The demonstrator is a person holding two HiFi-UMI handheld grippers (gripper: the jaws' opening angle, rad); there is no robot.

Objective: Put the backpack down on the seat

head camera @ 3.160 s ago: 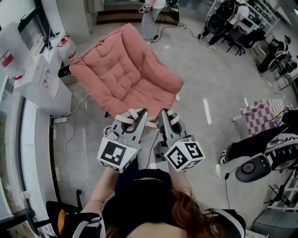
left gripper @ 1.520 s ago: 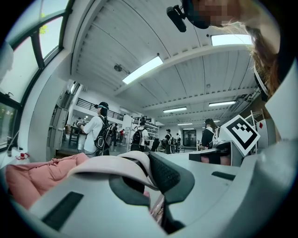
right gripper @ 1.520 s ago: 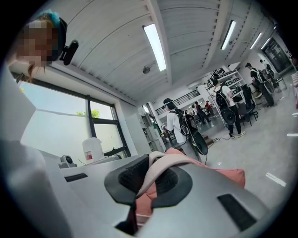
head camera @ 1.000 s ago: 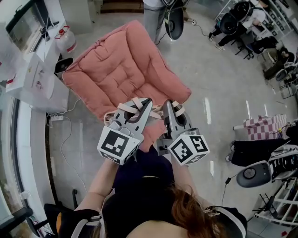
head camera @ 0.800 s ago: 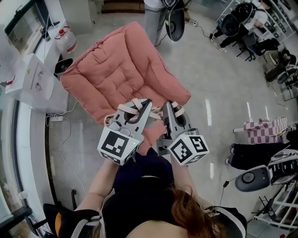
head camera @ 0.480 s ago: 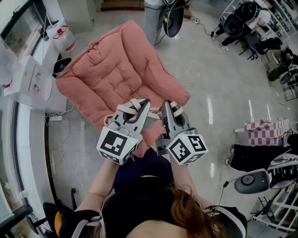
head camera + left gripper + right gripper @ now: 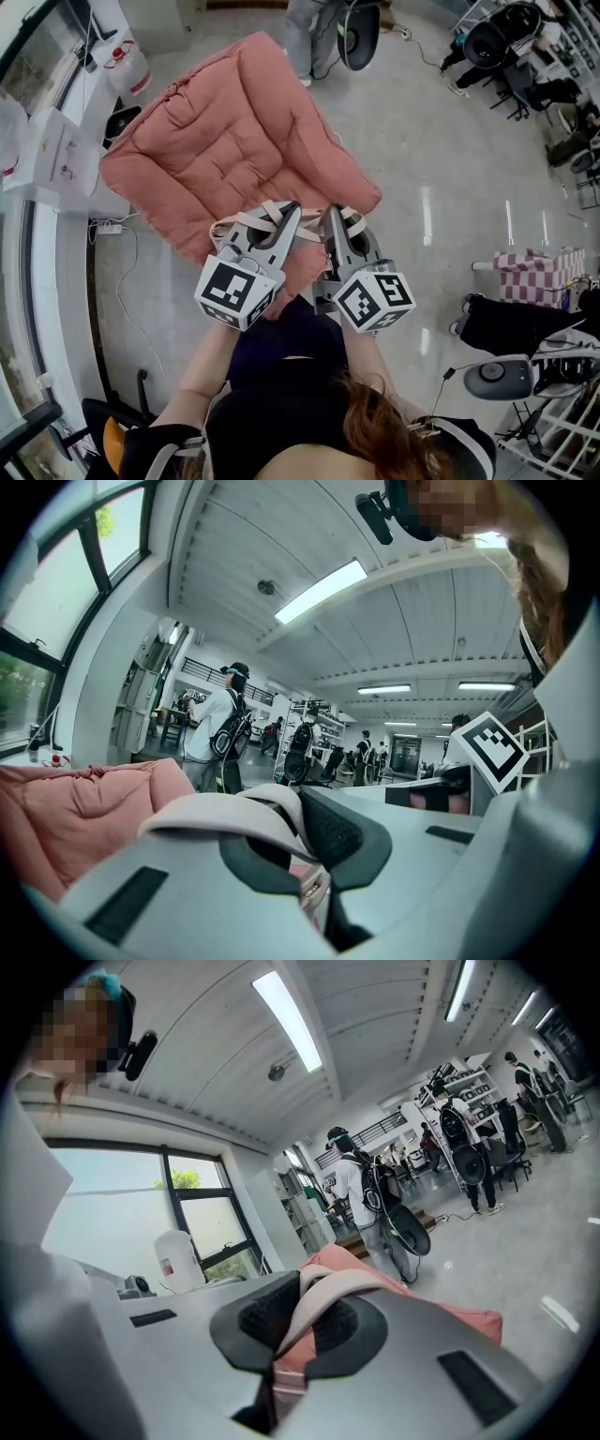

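A pink padded seat (image 7: pixel 225 141) fills the upper left of the head view. Both grippers reach side by side over its front edge. My left gripper (image 7: pixel 291 210) is shut on a beige backpack strap (image 7: pixel 267 208), which loops over the jaws in the left gripper view (image 7: pixel 225 810). My right gripper (image 7: pixel 330 214) is shut on the other strap (image 7: pixel 351 219), seen pinched between the dark pads (image 7: pixel 267 1321) in the right gripper view. A patch of the pink backpack (image 7: pixel 302 267) hangs under the grippers; the rest of it is hidden by them.
White machines (image 7: pixel 52 155) and a white canister (image 7: pixel 127 67) stand left of the seat, with a cable (image 7: pixel 122 281) on the floor. A person (image 7: pixel 314 33) stands beyond the seat beside a black round object (image 7: pixel 361 33). A checkered cloth (image 7: pixel 534 272) lies at right.
Both grippers have moved forward and down with the straps, now over the seat's front edge. The seat looks nearer and further left. Both grips are unchanged.
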